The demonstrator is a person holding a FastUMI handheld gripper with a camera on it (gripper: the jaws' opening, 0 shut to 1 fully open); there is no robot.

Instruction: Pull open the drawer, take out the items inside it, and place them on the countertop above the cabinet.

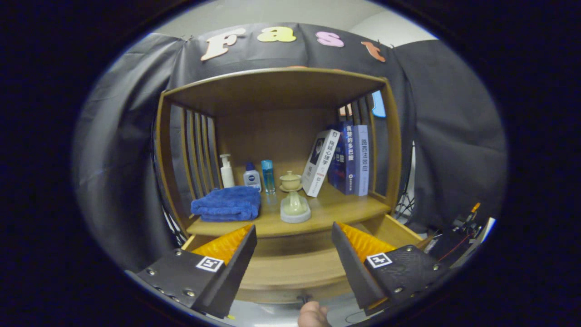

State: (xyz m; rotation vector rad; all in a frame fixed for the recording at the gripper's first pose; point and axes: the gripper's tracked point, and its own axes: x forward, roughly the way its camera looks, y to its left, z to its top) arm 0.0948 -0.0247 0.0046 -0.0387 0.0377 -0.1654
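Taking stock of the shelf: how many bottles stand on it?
3, in a row behind the folded blue towel: white pump bottle, small blue-capped bottle, clear blue bottle. Gripper open.

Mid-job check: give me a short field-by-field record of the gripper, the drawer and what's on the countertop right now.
gripper: gripper open, fingers apart, holding nothing
drawer: drawer pulled open below the countertop, between and beyond the fingers; the visible part of its inside looks bare
countertop: countertop holds blue towel, three bottles behind it, pale ceramic cup on a stand in the middle, books to the right of it
hand: a person's hand just below the drawer front
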